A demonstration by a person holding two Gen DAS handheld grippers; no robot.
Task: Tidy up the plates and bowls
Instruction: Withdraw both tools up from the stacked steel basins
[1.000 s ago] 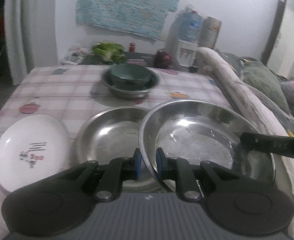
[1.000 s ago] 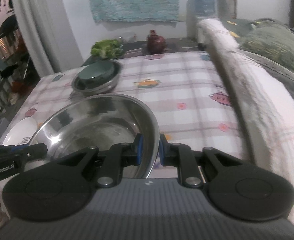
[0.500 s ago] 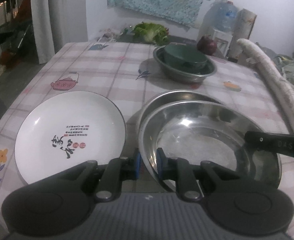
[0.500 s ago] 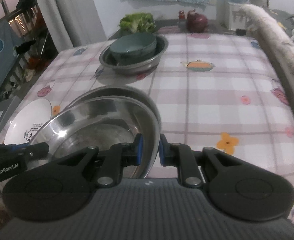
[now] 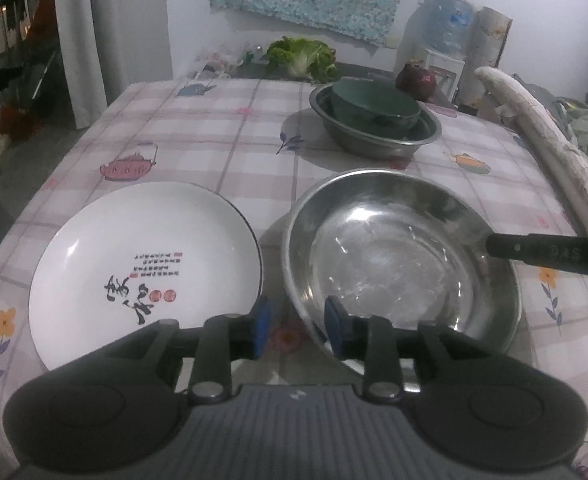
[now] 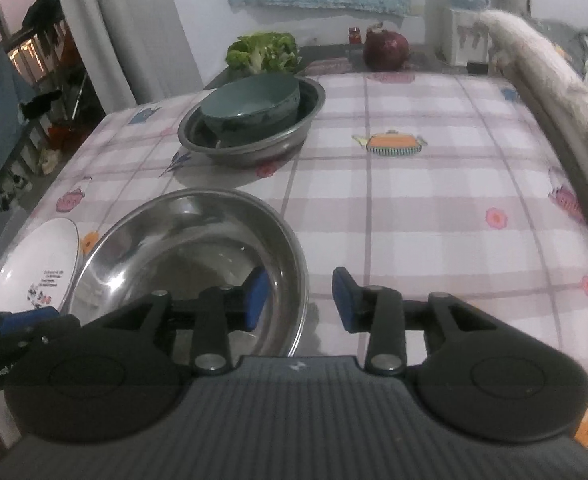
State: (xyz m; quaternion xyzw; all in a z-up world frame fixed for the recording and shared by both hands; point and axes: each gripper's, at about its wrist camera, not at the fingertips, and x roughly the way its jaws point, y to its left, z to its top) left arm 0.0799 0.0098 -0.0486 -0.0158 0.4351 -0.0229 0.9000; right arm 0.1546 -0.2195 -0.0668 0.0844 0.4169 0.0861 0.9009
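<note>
Checked cloth with little teapots and flowers covers the table (image 5: 221,136). From the left wrist view, the left gripper (image 5: 296,330) is letting go, its jaws opening around the near rim of the shiny metal bowl (image 5: 398,252) at lower right; the pads no longer press. A smooth white plate (image 5: 141,268) lies just beside it at lower left. If the gripper pulls back crooked, a pad could catch the thin rim and tip the bowl. From the right wrist view, the right gripper (image 6: 300,300) is opening too, the rim between its jaws, untouched. Higher up, a green bowl (image 6: 253,104) sits in a metal basin (image 6: 249,148).
</note>
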